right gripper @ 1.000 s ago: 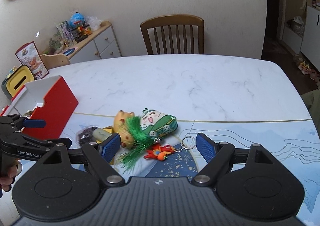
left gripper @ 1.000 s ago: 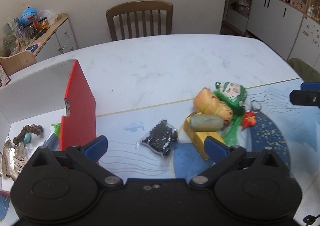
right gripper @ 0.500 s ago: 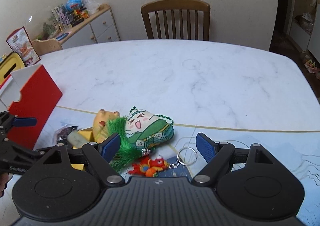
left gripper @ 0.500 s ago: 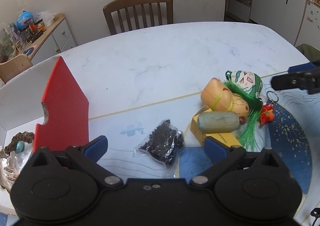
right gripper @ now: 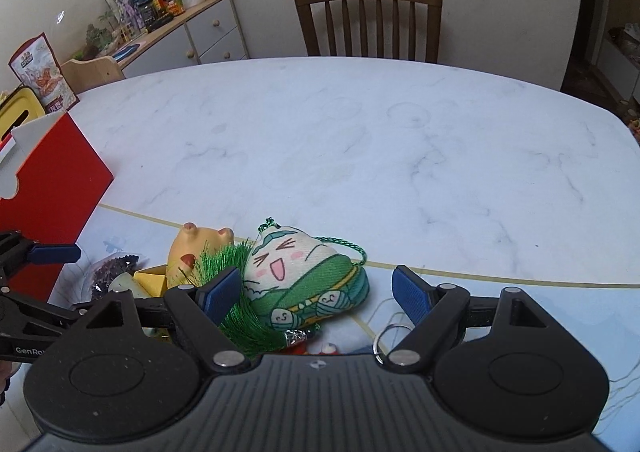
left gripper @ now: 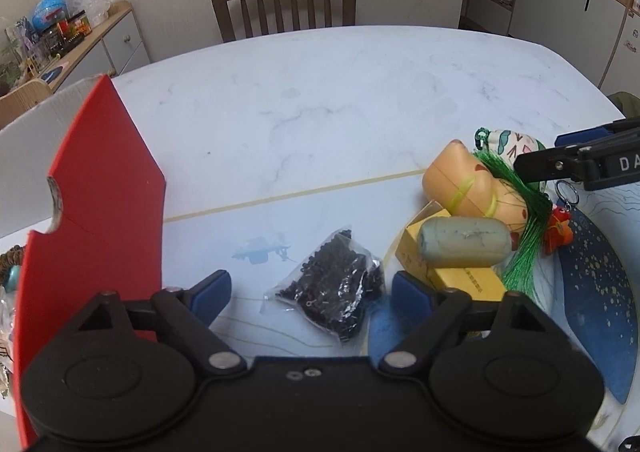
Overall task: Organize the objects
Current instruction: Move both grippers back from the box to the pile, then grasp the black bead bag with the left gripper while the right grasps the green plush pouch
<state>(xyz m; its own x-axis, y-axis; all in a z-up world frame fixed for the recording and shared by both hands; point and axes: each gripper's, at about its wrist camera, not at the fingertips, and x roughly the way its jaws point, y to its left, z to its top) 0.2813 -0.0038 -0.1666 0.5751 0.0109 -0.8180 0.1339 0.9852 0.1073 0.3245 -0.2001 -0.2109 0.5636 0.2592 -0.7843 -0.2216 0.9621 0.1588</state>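
Nearest the left wrist camera, the left gripper (left gripper: 310,294) hangs low over the table (left gripper: 320,100) with its blue pads spread wide and nothing between them; just ahead, framed by those pads, lies a clear bag of dark beads (left gripper: 334,284) flat on the pale printed mat; immediately left stands the red box (left gripper: 96,212), its white inside facing away and a few small items barely visible within; to the right of the bag a yellow box (left gripper: 452,272) carries a grey-green cylinder (left gripper: 464,242) across its top, and against these leans an orange squishy toy (left gripper: 464,182). In the right wrist view the right gripper (right gripper: 318,298) is likewise wide apart and empty, its left pad just over the green tassel (right gripper: 240,316); the green plush charm (right gripper: 304,276) with a laughing face lies between the pads, touching the orange toy; a metal key ring (right gripper: 390,336) and a red figure peek out below. Further off the marble tabletop is bare, then a wooden chair (right gripper: 368,18) stands against the wall, with a cluttered sideboard (right gripper: 176,24) to its left.
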